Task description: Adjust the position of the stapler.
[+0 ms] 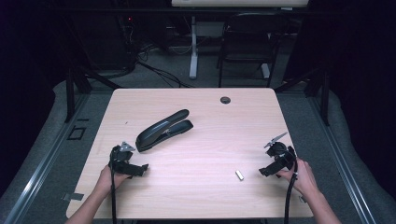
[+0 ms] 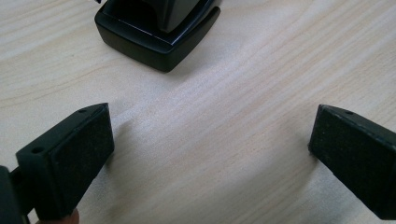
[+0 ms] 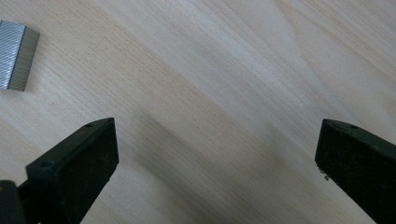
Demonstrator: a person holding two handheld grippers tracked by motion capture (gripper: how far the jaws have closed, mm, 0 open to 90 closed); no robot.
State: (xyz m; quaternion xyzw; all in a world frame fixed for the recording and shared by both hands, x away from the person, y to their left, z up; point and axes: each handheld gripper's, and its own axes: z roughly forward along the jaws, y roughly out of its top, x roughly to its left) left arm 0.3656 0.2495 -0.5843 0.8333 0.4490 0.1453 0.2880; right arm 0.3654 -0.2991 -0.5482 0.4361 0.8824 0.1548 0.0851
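Observation:
A black stapler lies slanted on the pale wooden table, left of centre; its near end shows at the top of the left gripper view. A small strip of silver staples lies at the front right, also at the upper left of the right gripper view. My left gripper rests low on the table just in front of the stapler, open, with bare wood between its pads. My right gripper sits right of the staples, open and empty, its fingers wide apart.
A round cable hole is near the table's far edge. Beyond the table stand a dark chair and a white desk leg, with cables on the floor. Dark frame rails run along both sides.

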